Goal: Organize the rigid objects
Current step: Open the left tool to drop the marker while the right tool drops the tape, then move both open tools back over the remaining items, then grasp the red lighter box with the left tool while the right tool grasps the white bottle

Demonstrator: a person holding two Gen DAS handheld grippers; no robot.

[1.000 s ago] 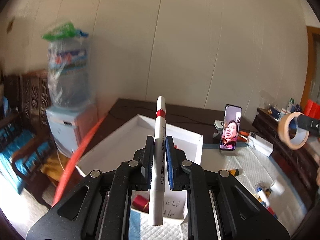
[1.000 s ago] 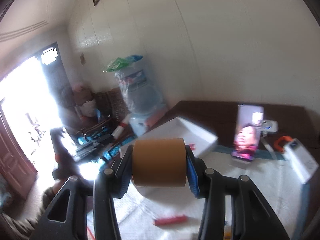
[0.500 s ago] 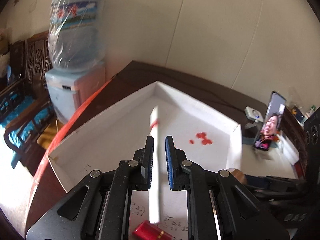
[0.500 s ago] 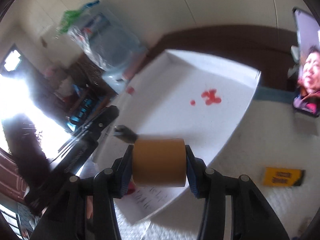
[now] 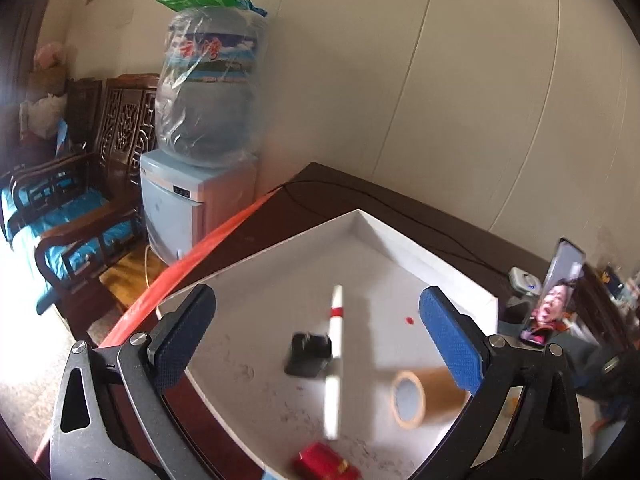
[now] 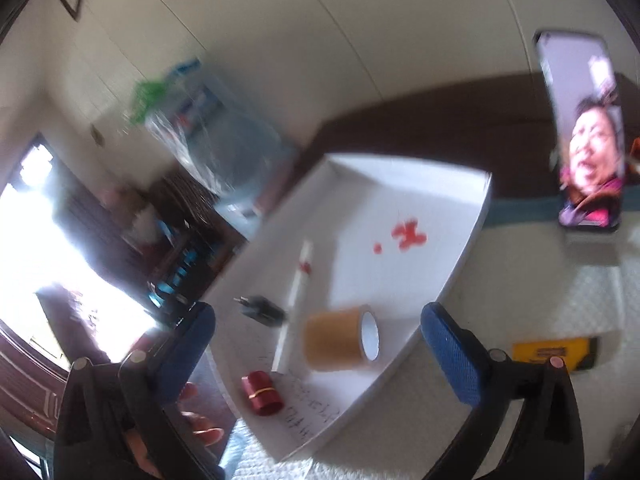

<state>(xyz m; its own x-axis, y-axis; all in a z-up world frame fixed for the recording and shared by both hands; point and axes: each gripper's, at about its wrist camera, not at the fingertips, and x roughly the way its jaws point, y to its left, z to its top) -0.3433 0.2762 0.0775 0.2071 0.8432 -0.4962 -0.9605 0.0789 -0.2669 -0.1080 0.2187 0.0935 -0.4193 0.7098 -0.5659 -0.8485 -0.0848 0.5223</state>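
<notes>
Left tool (image 5: 316, 332) and right tool (image 6: 318, 342) are both opening, jaws wide, nothing pressed between the pads. The white marker (image 5: 335, 364) and the brown tape roll (image 6: 340, 338) lie loose in the white tray (image 5: 436, 252) below and ahead of the tools, beside a black plug (image 5: 308, 354). A red cylinder (image 6: 262, 398) lies at the tray's near edge.

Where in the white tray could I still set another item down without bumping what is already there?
The far half of the white tray is bare, between its back wall and the marker, apart from red spots. The near end is crowded: tape roll, marker, black plug and red cylinder lie close together.
</notes>
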